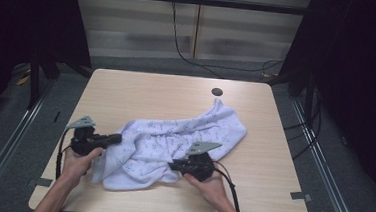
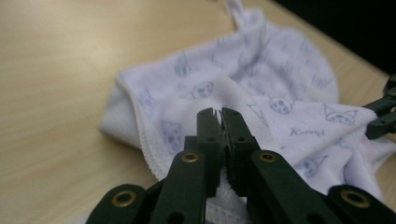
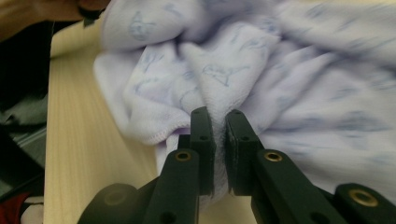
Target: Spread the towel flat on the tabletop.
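A white towel (image 1: 173, 140) with a pale blue animal print lies crumpled across the middle of the wooden table (image 1: 152, 91). My left gripper (image 1: 118, 139) is at the towel's near left edge. In the left gripper view its jaws (image 2: 222, 114) are shut on a hemmed fold of the towel (image 2: 261, 60). My right gripper (image 1: 172, 165) is at the towel's near right side. In the right gripper view its jaws (image 3: 216, 116) pinch a raised fold of the towel (image 3: 303, 70). The right gripper's tips (image 2: 383, 112) show at the far right of the left gripper view.
A dark round hole (image 1: 217, 92) sits in the table near its far edge, just beyond the towel's far corner. Bare tabletop surrounds the towel on all sides. A black cable (image 1: 180, 45) runs over the floor behind the table, and dark curtains stand at both sides.
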Demonstrator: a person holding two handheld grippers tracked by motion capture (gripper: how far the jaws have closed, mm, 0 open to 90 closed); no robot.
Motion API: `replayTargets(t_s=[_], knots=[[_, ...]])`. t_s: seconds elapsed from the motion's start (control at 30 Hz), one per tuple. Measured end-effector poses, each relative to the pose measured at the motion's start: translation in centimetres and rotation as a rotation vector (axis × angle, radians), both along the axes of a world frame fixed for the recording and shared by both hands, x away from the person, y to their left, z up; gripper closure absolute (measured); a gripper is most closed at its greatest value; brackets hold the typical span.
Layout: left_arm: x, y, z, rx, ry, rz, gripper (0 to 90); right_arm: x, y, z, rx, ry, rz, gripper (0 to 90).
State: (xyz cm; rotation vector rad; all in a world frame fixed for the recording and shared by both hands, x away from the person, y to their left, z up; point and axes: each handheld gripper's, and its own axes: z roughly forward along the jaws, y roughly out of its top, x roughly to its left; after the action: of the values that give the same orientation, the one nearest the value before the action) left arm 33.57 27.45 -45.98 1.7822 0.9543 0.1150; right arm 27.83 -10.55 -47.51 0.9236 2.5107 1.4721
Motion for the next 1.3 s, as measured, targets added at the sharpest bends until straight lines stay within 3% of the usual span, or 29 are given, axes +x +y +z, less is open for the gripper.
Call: replayTargets(t_s=[0.07, 0.13, 0.23, 0.37, 0.43, 0.53, 0.63, 0.7, 0.77, 0.83, 0.9, 0.97, 1.07, 1.17, 1.2, 1.3], knots=[[-0.2, 1.2, 0.9, -0.034, -0.017, 0.025, 87.1, 0.3, -2.3, 1.5, 0.001, -0.029, -0.053, 83.5], [-0.3, 2.0, 1.3, -0.092, -0.012, 0.018, 87.2, 0.8, -4.6, 2.8, 0.005, -0.053, -0.100, 83.5], [-0.3, 1.6, 1.1, -0.113, 0.013, -0.020, 87.2, 1.9, -7.7, 4.3, 0.017, -0.072, -0.156, 83.5], [-0.1, -0.8, 0.9, -0.074, 0.026, -0.067, 87.2, 4.5, -9.2, 5.4, -0.034, -0.115, -0.224, 83.0], [0.3, -1.2, 0.4, -0.047, 0.028, -0.053, 87.1, 6.1, -9.3, 4.9, -0.048, -0.113, -0.274, 81.0], [1.1, -0.5, -1.1, 0.017, 0.063, 0.001, 86.7, 7.1, -8.9, 4.0, -0.009, -0.096, -0.300, 72.0], [1.7, 0.7, -2.9, 0.070, 0.121, 0.032, 84.3, 6.3, -8.1, 3.6, -0.006, -0.087, -0.269, 60.5], [1.7, 1.3, -3.5, 0.082, 0.144, 0.049, 80.1, 5.0, -7.8, 3.4, -0.001, -0.077, -0.233, 59.2], [1.4, 1.8, -3.2, 0.076, 0.138, 0.067, 71.5, 3.2, -7.4, 2.8, -0.011, -0.053, -0.194, 58.2], [0.6, 1.9, -2.3, 0.076, 0.100, 0.076, 63.7, 1.4, -6.9, 1.9, -0.036, -0.026, -0.140, 56.4], [-0.4, 1.7, -1.3, 0.063, 0.060, 0.036, 61.0, 0.1, -6.4, 1.0, -0.040, -0.004, -0.098, 53.5], [-1.6, 0.7, -0.9, 0.080, 0.031, -0.045, 61.5, -0.8, -5.7, 0.2, -0.060, 0.016, -0.061, 51.1], [-2.6, -1.1, -1.9, 0.121, 0.025, -0.139, 62.4, -1.4, -4.6, -1.2, -0.106, 0.041, -0.019, 48.3], [-2.7, -2.5, -2.9, 0.186, 0.038, -0.184, 59.2, -1.4, -3.5, -2.6, -0.156, 0.048, 0.011, 46.3], [-2.7, -2.9, -3.3, 0.199, 0.045, -0.196, 57.3, -1.4, -3.2, -2.8, -0.168, 0.024, 0.013, 49.8], [-2.7, -3.6, -4.0, 0.243, 0.058, -0.209, 52.1, -1.3, -3.2, -2.9, -0.194, -0.015, -0.026, 74.9]])
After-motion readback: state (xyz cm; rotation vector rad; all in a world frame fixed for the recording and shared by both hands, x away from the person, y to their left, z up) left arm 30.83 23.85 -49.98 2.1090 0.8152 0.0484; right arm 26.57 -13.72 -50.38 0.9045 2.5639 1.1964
